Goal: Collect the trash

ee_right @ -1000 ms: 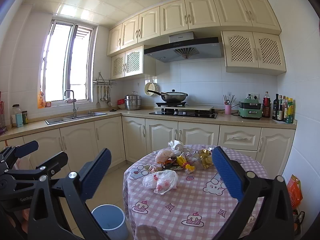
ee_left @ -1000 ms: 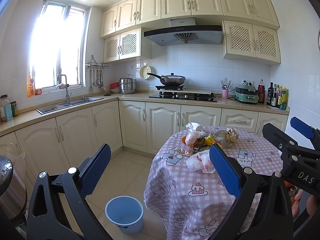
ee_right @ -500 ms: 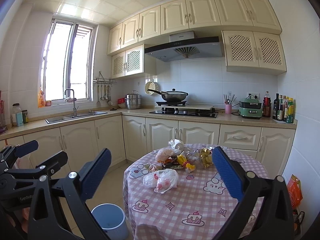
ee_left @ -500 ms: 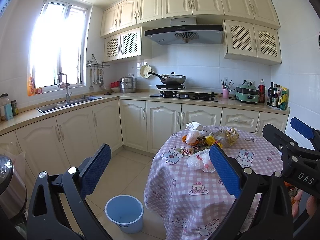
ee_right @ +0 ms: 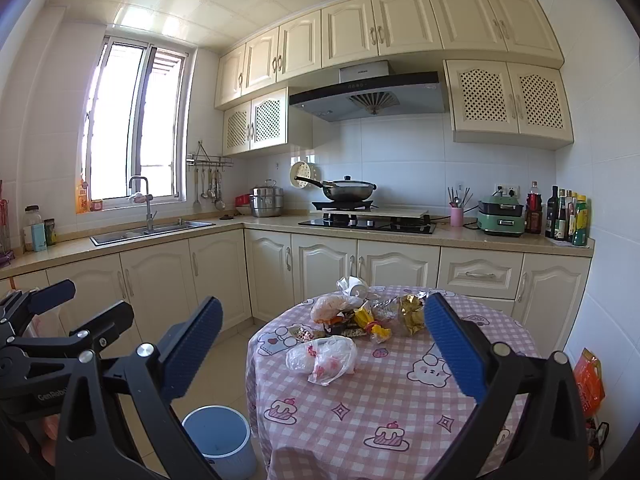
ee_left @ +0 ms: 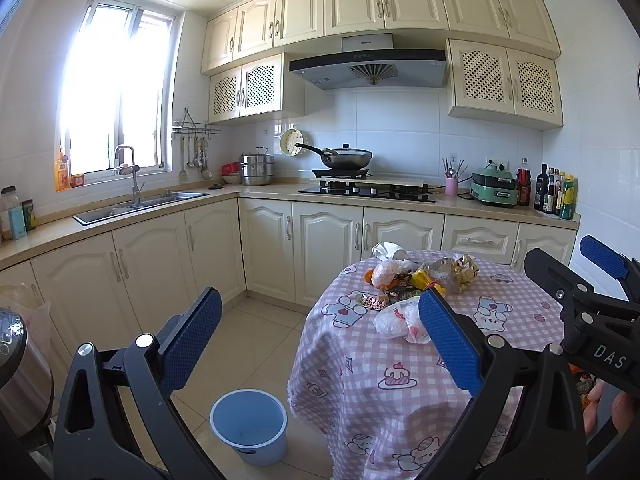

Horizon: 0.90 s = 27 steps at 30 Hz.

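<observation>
My left hand-held gripper (ee_left: 316, 344) and right hand-held gripper (ee_right: 324, 348) are both wide and hold nothing. The crinkly plastic trash pile (ee_right: 360, 320) sits on the round pink checked worktop (ee_right: 400, 408). The blue round bucket (ee_right: 218, 438) stands on the floor beside it.

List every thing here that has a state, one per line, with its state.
left gripper: open, empty
right gripper: open, empty
blue bin: upright on the floor beside the table, no lid
white plastic bag: crumpled, lying on the tablecloth
wrapper pile: heaped on the table, uncollected
paper cup: tipped on its side
wok: lidded, on the stove
lower cabinet doors: shut
</observation>
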### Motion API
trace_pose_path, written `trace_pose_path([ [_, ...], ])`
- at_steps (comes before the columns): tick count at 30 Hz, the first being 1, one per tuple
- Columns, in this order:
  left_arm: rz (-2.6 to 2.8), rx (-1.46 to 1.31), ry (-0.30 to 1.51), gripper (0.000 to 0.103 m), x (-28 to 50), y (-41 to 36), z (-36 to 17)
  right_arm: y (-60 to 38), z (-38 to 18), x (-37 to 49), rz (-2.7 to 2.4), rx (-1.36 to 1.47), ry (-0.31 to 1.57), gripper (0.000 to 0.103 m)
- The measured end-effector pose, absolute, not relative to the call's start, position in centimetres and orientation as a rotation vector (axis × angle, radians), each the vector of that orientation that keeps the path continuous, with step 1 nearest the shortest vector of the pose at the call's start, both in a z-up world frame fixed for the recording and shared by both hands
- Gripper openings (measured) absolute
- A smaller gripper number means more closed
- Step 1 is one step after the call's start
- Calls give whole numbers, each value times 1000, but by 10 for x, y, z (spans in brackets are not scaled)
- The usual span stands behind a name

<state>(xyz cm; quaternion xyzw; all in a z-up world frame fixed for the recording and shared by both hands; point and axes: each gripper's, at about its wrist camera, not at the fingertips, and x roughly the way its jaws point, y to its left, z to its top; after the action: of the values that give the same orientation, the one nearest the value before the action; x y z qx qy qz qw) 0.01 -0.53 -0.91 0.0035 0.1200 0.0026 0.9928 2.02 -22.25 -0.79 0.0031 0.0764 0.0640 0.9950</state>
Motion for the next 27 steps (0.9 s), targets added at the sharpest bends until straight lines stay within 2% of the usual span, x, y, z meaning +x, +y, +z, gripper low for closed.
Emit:
trace_pose_path([
  [27,0,9,245,96,4,-2,-18,-219,-12,24,132,4,164,99],
])
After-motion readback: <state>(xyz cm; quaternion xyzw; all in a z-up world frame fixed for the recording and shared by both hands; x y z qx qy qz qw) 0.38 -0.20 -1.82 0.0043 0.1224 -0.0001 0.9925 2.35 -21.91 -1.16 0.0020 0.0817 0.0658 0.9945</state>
